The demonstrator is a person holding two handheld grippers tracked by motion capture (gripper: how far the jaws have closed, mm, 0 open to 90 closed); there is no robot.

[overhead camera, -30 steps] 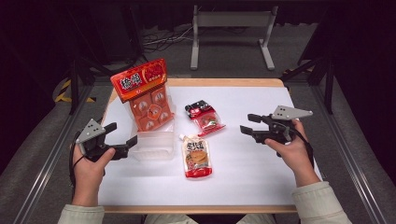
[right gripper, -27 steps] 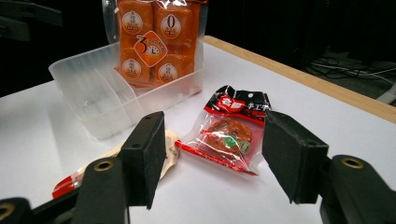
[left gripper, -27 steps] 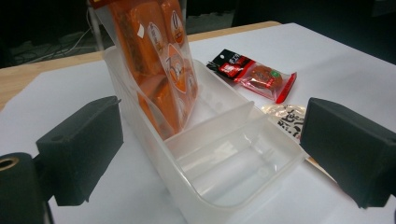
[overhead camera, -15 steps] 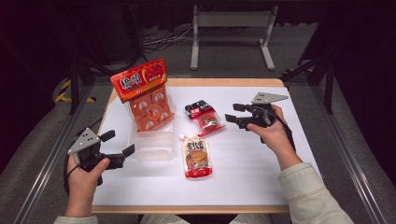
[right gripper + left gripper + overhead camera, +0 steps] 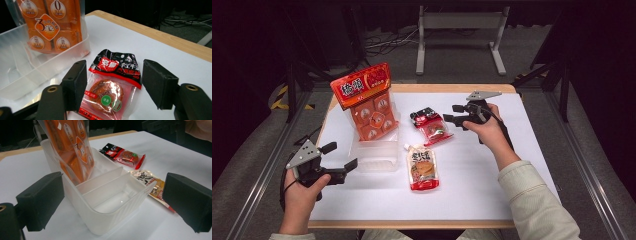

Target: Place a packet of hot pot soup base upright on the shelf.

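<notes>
A clear plastic divided bin (image 5: 379, 159) sits left of centre on the white table, with a tall orange snack pack (image 5: 367, 107) standing in its far section. My left gripper (image 5: 343, 156) is open at the bin's near left corner. In the left gripper view (image 5: 112, 205) that corner of the bin (image 5: 107, 220) lies just ahead, between the wide jaws. A small red-and-black packet (image 5: 432, 126) lies flat at centre. My right gripper (image 5: 451, 113) hovers open just right of it. In the right gripper view (image 5: 117, 85) the packet (image 5: 112, 82) shows between the two pads (image 5: 75, 82), untouched.
A spouted orange pouch (image 5: 423, 169) lies flat in front of the bin, its cap toward the bin. The table's wooden edge (image 5: 452, 88) runs along the far side. A metal stand (image 5: 459, 30) is on the floor beyond. Bare white surface lies to the right.
My right hand has moved left and away from the person, up to the red-and-black packet. The left hand has barely shifted.
</notes>
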